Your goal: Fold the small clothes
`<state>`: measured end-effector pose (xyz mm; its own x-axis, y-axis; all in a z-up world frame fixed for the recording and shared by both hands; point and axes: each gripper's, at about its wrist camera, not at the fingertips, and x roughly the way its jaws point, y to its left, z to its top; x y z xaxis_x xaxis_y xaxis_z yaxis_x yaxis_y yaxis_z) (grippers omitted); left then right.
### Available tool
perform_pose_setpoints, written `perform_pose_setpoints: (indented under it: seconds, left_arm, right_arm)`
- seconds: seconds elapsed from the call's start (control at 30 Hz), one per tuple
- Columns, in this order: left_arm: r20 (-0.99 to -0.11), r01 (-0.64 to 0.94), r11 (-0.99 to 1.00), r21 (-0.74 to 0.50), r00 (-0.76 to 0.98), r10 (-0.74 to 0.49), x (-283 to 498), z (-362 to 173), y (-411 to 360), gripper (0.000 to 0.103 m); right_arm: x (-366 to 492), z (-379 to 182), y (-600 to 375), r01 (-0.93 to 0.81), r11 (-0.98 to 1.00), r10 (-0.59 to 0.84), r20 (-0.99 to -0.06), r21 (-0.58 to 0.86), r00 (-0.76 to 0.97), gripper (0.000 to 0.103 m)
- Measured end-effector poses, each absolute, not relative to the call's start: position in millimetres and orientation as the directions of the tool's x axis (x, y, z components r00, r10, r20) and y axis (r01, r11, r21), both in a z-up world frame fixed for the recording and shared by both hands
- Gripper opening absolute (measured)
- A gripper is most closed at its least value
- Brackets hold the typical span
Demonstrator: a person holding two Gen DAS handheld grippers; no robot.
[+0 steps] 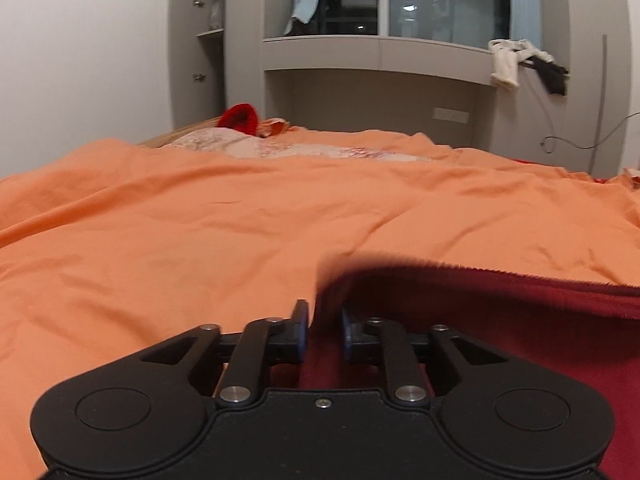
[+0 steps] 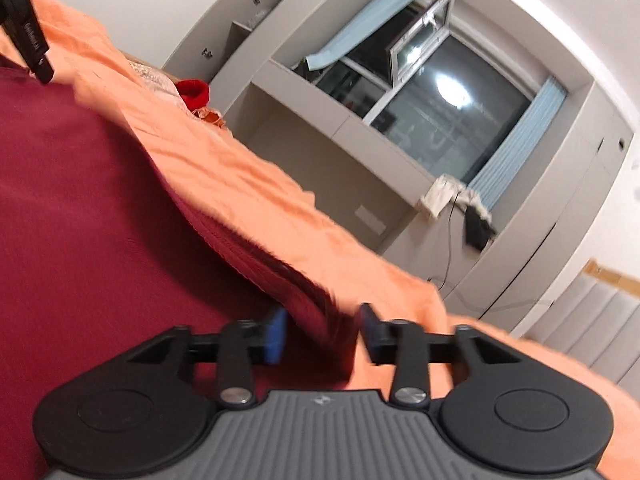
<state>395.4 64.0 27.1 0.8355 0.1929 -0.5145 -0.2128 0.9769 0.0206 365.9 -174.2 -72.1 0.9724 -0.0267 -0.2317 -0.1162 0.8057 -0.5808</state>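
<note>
A dark red garment (image 1: 500, 320) lies on the orange bedsheet (image 1: 200, 220). Its ribbed edge runs to the right in the left wrist view. My left gripper (image 1: 324, 328) has its jaws closed narrowly on a corner of the garment, which passes between them. In the right wrist view the same garment (image 2: 80, 220) fills the left side. My right gripper (image 2: 324, 332) straddles its ribbed hem with the jaws partly apart and the cloth between them; the hem is blurred. The left gripper's body shows at top left in the right wrist view (image 2: 28, 36).
A bright red item (image 1: 240, 118) and a patterned pillow (image 1: 248, 144) lie at the bed's far end. Grey built-in cabinets and a window ledge (image 1: 380, 52) stand behind, with white and black clothes (image 1: 520, 64) hanging off the ledge. A cable (image 1: 560, 142) hangs at right.
</note>
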Motion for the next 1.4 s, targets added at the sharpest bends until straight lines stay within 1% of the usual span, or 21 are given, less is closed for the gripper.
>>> perform_pose_setpoints:
  seconds: [0.03,0.07,0.13,0.17,0.2,0.27,0.4,0.47,0.5,0.53,0.6,0.67,0.73,0.83,0.9,0.97,1.1,1.2,1.27,1.33,1.4]
  left_arm:
    - [-0.522,-0.225,0.974,0.016,0.829,0.200,396.7,25.6,66.8,0.029]
    - [-0.529,-0.231,0.973,0.004,0.825,0.198,396.3,24.6,69.2,0.032]
    - [-0.542,-0.245,0.969,-0.033,0.819,0.189,393.7,22.5,74.7,0.039]
    - [-0.549,-0.250,0.967,-0.055,0.816,0.180,393.5,21.9,78.7,0.039]
    - [-0.555,-0.254,0.964,-0.075,0.814,0.171,393.2,21.5,81.5,0.040]
    - [-0.565,-0.261,0.960,-0.106,0.810,0.158,392.0,20.0,86.2,0.043]
    - [-0.568,-0.250,0.960,-0.129,0.812,0.135,391.7,18.7,89.3,0.052]
    - [-0.560,-0.246,0.961,-0.130,0.818,0.134,390.3,19.8,88.5,0.064]
    - [-0.553,-0.256,0.959,-0.123,0.820,0.148,388.3,21.3,86.6,0.078]
    - [-0.541,-0.268,0.956,-0.121,0.825,0.163,385.8,23.3,86.2,0.083]
    - [-0.502,-0.263,0.955,-0.139,0.850,0.161,378.2,31.2,87.5,0.083]
    - [-0.460,-0.243,0.957,-0.161,0.876,0.145,369.9,40.6,89.4,0.087]
    - [-0.417,-0.247,0.956,-0.159,0.894,0.162,359.5,49.8,90.8,0.098]
    - [-0.370,-0.250,0.957,-0.148,0.911,0.181,342.4,60.9,94.2,0.100]
    - [-0.359,-0.250,0.956,-0.154,0.915,0.182,330.5,66.1,98.3,0.101]
    - [-0.354,-0.254,0.951,-0.177,0.918,0.180,318.4,68.3,102.7,0.102]
    - [-0.352,-0.261,0.935,-0.240,0.921,0.166,295.2,68.8,112.6,0.102]
    - [-0.360,-0.265,0.929,-0.260,0.919,0.161,275.2,61.5,116.9,0.102]
    - [-0.364,-0.261,0.934,-0.244,0.917,0.161,261.0,56.3,116.3,0.102]
    - [-0.366,-0.256,0.943,-0.211,0.915,0.167,249.9,51.7,115.2,0.102]
    - [-0.361,-0.249,0.951,-0.181,0.917,0.172,236.8,47.4,112.7,0.102]
  right_arm:
    - [365.5,-71.8,-176.2,-0.118,0.813,-0.031,-0.243,-0.571,0.969,0.064]
    - [367.6,-69.9,-177.8,-0.116,0.817,-0.037,-0.253,-0.564,0.967,0.080]
    - [367.9,-68.6,-181.3,-0.106,0.827,-0.047,-0.255,-0.552,0.966,0.095]
    - [367.7,-67.5,-182.7,-0.096,0.831,-0.053,-0.249,-0.548,0.967,0.100]
    - [367.0,-67.0,-183.6,-0.087,0.834,-0.062,-0.249,-0.545,0.967,0.103]
    - [370.4,-65.0,-186.6,-0.084,0.842,-0.070,-0.262,-0.533,0.962,0.103]
    - [376.2,-66.7,-191.8,-0.104,0.861,-0.065,-0.311,-0.498,0.948,0.103]
    - [375.5,-66.2,-193.4,-0.108,0.866,-0.060,-0.316,-0.488,0.947,0.103]
    - [375.3,-64.2,-195.2,-0.109,0.869,-0.056,-0.316,-0.482,0.947,0.103]
    - [374.5,-61.1,-197.6,-0.110,0.874,-0.050,-0.312,-0.473,0.949,0.103]
    - [369.9,-51.1,-204.0,-0.102,0.892,-0.034,-0.290,-0.440,0.956,0.103]
    - [359.0,-37.9,-215.0,-0.073,0.913,-0.032,-0.249,-0.402,0.968,0.103]
    - [350.2,-24.9,-228.1,-0.023,0.931,-0.061,-0.219,-0.364,0.974,0.103]
    - [339.9,-6.0,-256.3,0.033,0.968,-0.088,-0.215,-0.250,0.973,0.103]
    - [335.2,1.9,-274.5,0.038,0.988,-0.074,-0.243,-0.148,0.967,0.103]
    - [329.6,4.5,-286.4,0.020,0.997,-0.041,-0.279,-0.080,0.959,0.103]
    - [315.8,5.9,-295.9,-0.009,1.000,0.002,-0.318,-0.021,0.948,0.103]
    - [310.4,5.6,-291.6,-0.101,0.994,0.109,-0.349,0.040,0.931,0.103]
    - [310.2,5.2,-285.0,-0.155,0.986,0.169,-0.366,0.069,0.915,0.103]
    - [312.8,3.0,-276.3,-0.191,0.979,0.202,-0.385,0.065,0.901,0.102]
    - [318.0,0.6,-267.6,-0.216,0.975,0.217,-0.402,0.048,0.890,0.095]
